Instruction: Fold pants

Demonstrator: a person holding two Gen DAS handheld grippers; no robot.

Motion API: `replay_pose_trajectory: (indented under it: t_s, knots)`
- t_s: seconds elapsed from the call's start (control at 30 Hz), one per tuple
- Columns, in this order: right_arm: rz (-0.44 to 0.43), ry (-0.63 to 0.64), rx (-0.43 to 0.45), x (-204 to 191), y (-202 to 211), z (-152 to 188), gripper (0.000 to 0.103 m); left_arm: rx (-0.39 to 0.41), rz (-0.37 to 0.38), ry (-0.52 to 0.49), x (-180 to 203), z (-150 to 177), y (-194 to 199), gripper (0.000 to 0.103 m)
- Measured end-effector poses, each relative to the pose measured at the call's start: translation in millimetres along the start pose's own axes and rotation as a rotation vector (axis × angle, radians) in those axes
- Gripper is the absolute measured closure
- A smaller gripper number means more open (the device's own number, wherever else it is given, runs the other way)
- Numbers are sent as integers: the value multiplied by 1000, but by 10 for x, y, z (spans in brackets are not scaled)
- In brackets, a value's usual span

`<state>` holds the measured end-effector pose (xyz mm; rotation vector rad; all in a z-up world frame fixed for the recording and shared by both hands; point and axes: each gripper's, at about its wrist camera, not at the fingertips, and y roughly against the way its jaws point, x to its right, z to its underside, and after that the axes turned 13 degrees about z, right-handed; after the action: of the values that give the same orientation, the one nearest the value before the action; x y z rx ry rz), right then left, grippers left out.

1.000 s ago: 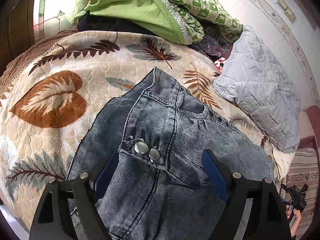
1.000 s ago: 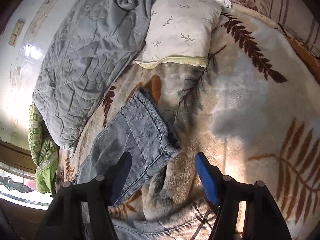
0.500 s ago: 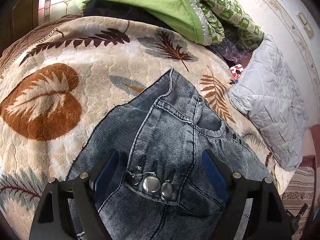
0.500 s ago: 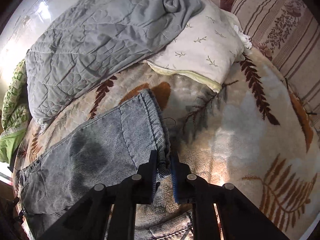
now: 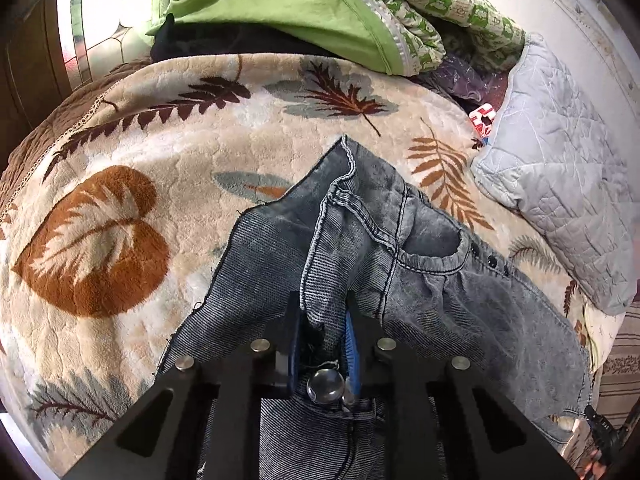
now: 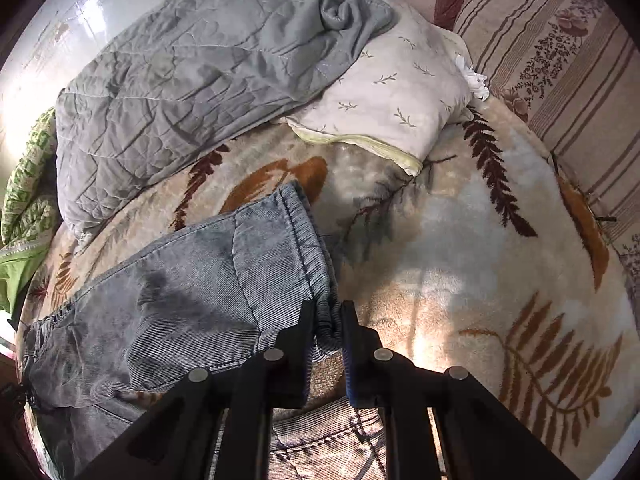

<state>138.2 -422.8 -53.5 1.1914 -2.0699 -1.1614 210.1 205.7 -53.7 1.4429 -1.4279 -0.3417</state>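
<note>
Both cameras ride just behind their fingers, angled steeply down at the leaf-print blanket (image 5: 120,184), and close in. The left wrist view peers over the left gripper (image 5: 322,320) at the jeans (image 5: 432,280) waistband, facing the blanket's far edge where a green quilt (image 5: 280,4) is heaped. The right wrist view looks past the right gripper (image 6: 327,320) at a cuff, facing the pillow (image 6: 384,96) end. Both catch the jeans, the blanket, that green quilt and the grey quilted cover (image 5: 568,184) along the wall
</note>
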Motion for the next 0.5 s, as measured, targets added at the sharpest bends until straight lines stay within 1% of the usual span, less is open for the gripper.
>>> replay_pose_trajectory:
  t_s: [0.03, 0.07, 0.1, 0.13, 0.17, 0.2, 0.23, 0.27, 0.33, 0.4, 0.47, 0.5]
  knots:
    - [22, 44, -44, -52, -109, 54, 89, -6, -14, -7, -20, 22, -52, 75]
    - [42, 95, -122, -114, -295, 115, 84, 3, -19, -5, -47, 31, -59, 64]
    - [43, 117, -165, -133, -420, 167, 84, 13, -25, 3, -70, 29, -31, 59]
    - [32, 106, -115, -105, -356, 167, 78, 20, -16, 18, -97, 9, 9, 48]
    - [31, 90, -102, -69, -290, 138, 55, 27, 0, 31, -120, -26, 47, 42]
    - [6, 55, -102, -15, -242, 93, 37, 34, 26, 38, -132, -73, 84, 40]
    - [-15, 9, -91, 46, -186, 40, 23, 37, 62, 39, -130, -127, 119, 39]
    - [-20, -25, -66, 94, -118, -20, 23, 44, 95, 34, -119, -184, 153, 38]
    - [-46, -25, -12, 91, 0, -159, 23, 54, 137, 14, -73, -318, 169, 38]
    - [-93, -22, 30, 54, 75, -286, 23, 47, 172, 29, -66, -469, 117, 38]
    - [-115, -31, 36, 10, 91, -350, 23, 20, 205, 45, -68, -624, 3, 38]
    - [-129, -34, 29, -5, 69, -375, 23, 13, 200, 47, -65, -697, -62, 38]
